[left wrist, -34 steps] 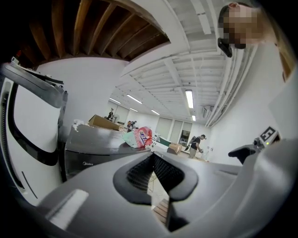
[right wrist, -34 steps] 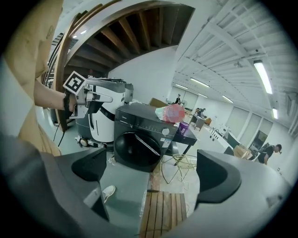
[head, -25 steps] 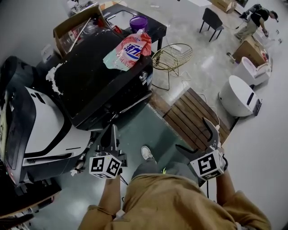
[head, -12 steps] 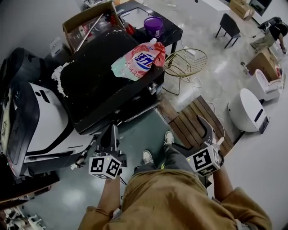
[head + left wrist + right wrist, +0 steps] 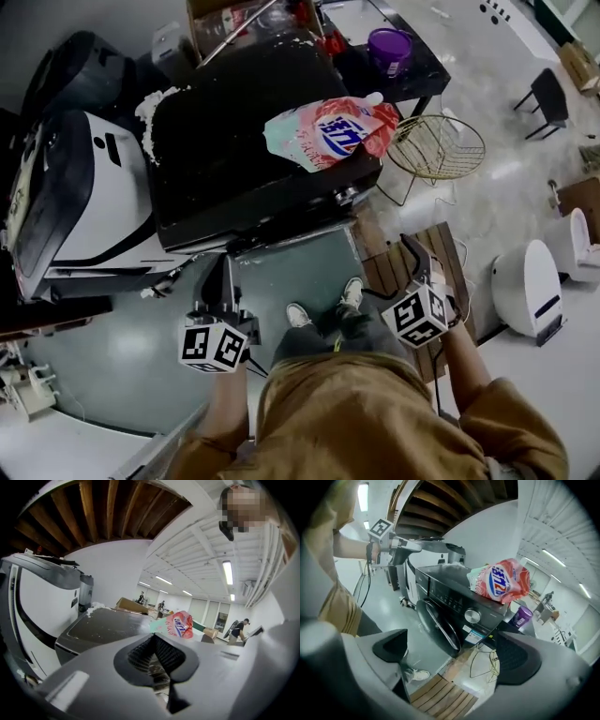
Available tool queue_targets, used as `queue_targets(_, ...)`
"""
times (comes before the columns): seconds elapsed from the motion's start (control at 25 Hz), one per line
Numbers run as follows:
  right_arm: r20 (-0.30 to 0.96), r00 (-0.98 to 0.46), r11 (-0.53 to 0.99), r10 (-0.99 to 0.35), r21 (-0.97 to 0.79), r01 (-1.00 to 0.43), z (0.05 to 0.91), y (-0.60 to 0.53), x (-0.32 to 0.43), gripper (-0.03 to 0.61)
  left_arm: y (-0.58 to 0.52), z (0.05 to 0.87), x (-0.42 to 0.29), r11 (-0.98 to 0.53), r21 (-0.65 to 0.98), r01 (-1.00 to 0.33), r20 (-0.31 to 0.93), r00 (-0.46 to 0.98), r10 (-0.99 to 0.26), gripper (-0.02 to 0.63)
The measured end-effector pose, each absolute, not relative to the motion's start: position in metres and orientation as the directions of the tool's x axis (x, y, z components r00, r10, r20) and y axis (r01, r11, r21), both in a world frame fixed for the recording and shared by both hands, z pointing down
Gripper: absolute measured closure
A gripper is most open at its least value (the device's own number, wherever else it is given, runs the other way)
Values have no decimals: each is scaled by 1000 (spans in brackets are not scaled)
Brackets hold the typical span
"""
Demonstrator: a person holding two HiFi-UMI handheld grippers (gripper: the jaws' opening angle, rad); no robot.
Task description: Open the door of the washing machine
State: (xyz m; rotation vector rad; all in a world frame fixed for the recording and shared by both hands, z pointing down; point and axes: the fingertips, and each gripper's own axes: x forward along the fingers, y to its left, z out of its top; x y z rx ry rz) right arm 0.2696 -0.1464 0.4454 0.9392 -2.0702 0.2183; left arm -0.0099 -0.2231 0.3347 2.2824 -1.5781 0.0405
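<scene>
The black front-loading washing machine (image 5: 244,164) fills the upper middle of the head view. Its round door (image 5: 438,625) shows on the front face in the right gripper view, below a silver dial (image 5: 472,616). I cannot tell whether the door is latched. My left gripper (image 5: 224,264) points at the machine's lower front, a short way off it, with its jaws shut on nothing (image 5: 154,644). Further right, over the floor, my right gripper (image 5: 386,268) stands open and empty (image 5: 454,653), apart from the machine.
A pink detergent bag (image 5: 328,131) lies on the machine's top. A white machine (image 5: 94,206) stands to its left. A purple tub (image 5: 389,44), a gold wire basket (image 5: 436,147) and a slatted wooden platform (image 5: 445,253) are to the right. My shoes (image 5: 300,314) are on the green floor.
The head view has swung, so the washing machine now sits higher and more central. Both grippers are nearer its front. Their jaws have not changed.
</scene>
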Motion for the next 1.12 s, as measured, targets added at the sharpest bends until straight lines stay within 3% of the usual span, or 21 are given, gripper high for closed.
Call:
queue_targets(0.32, 788, -452, 800, -417, 82, -595, 545, -192, 248, 8, -178, 355, -50, -89, 238, -967, 312, 162, -936, 554)
queue_targets(0.64, 861, -417, 868, -290, 53, -494, 629, -215, 227, 9, -127, 360, -90, 95, 212, -973, 349, -15, -937, 554)
queue_targets(0.88, 922, -328, 858, -207, 10, -513, 688, -217, 227, 14, -97, 382, -114, 147, 215, -965, 376, -57, -925, 554)
queue_targets(1.12, 933, -249, 833, -260, 86, -546, 716, -246, 229, 69, -81, 416, -128, 132, 217, -967, 444, -22, -896, 554)
